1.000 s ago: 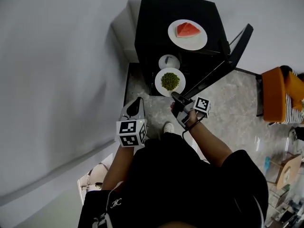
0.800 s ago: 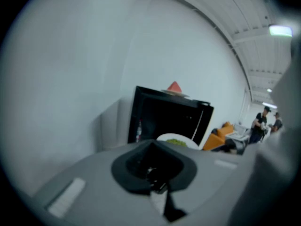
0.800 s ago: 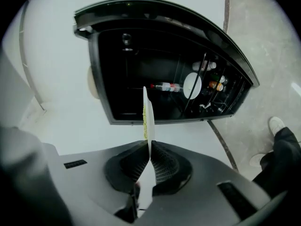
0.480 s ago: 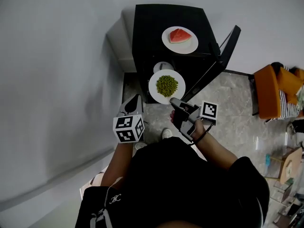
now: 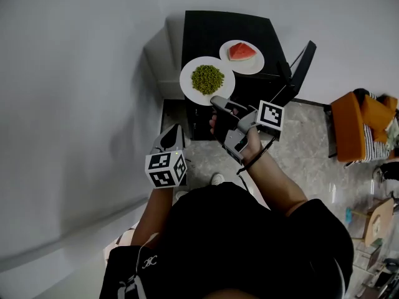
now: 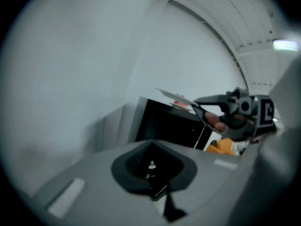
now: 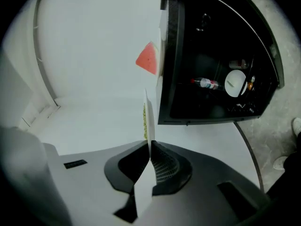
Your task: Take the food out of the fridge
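A white plate of green peas (image 5: 207, 80) hangs in the air beside the top of the black fridge (image 5: 212, 30), and my right gripper (image 5: 216, 101) is shut on its near rim. The right gripper view shows that plate edge-on (image 7: 147, 117) between the pads of the right gripper (image 7: 149, 147). A second white plate with a watermelon slice (image 5: 242, 55) sits on the fridge top; the slice (image 7: 147, 59) shows red in the right gripper view. My left gripper (image 5: 173, 134) hangs lower left, shut and empty, and its own view (image 6: 151, 157) shows nothing held.
The fridge door (image 5: 299, 67) stands open to the right. Inside the fridge lie a small bottle (image 7: 205, 83) and a white round dish (image 7: 233, 84). An orange chair (image 5: 358, 123) and a cardboard box (image 5: 376, 220) stand at the right. A plain wall runs along the left.
My right gripper has lifted the plate of peas from in front of the fridge opening up to the level of the fridge top. The left gripper rose a little.
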`<action>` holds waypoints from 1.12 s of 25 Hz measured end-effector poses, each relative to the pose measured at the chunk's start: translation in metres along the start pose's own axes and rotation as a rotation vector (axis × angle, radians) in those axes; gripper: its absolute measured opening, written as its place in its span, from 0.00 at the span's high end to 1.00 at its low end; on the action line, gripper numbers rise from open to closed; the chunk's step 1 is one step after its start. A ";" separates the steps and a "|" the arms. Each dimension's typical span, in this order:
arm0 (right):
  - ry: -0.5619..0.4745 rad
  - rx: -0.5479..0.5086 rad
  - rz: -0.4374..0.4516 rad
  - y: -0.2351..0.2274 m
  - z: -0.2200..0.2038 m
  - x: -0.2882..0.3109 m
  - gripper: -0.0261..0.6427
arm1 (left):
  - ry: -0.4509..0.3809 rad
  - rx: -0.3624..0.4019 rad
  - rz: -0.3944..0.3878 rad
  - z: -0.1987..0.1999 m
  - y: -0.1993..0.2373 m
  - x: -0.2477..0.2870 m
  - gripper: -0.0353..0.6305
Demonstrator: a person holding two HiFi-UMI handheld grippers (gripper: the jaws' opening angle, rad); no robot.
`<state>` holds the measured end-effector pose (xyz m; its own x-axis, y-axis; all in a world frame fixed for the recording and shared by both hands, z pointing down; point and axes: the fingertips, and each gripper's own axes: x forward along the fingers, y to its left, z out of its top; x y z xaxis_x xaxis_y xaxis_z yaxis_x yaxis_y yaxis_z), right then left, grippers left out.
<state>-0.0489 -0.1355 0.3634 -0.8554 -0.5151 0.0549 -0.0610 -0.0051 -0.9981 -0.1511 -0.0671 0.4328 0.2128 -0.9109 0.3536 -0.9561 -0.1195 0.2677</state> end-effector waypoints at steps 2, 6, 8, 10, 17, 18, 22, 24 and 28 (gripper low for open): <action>-0.035 0.001 -0.004 0.000 0.023 0.037 0.94 | 0.009 -0.009 -0.007 0.002 0.017 0.016 0.95; -0.082 0.025 -0.008 -0.004 0.053 0.084 0.94 | 0.015 -0.009 0.002 0.002 0.036 0.030 0.95; -0.098 0.034 -0.007 0.002 0.050 0.080 0.94 | 0.010 -0.009 0.015 0.000 0.028 0.009 0.95; -0.117 0.054 -0.008 0.004 0.048 0.078 0.94 | 0.003 -0.007 0.030 -0.002 0.022 -0.008 0.95; -0.161 0.081 -0.014 -0.002 0.056 0.089 0.94 | -0.001 -0.013 0.060 -0.008 0.026 -0.023 0.95; -0.160 0.081 -0.019 -0.003 0.056 0.090 0.94 | -0.001 -0.015 0.062 -0.008 0.027 -0.024 0.95; -0.167 0.083 -0.044 -0.010 0.057 0.091 0.94 | 0.001 -0.014 0.066 -0.006 0.028 -0.026 0.95; -0.170 0.084 -0.044 -0.011 0.057 0.091 0.94 | 0.003 -0.015 0.066 -0.006 0.028 -0.026 0.95; -0.162 0.102 -0.021 -0.009 0.058 0.092 0.94 | 0.001 -0.016 0.068 -0.006 0.028 -0.025 0.95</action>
<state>-0.0966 -0.2326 0.3760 -0.7598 -0.6454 0.0785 -0.0184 -0.0994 -0.9949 -0.1815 -0.0455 0.4371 0.1481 -0.9162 0.3724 -0.9649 -0.0512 0.2578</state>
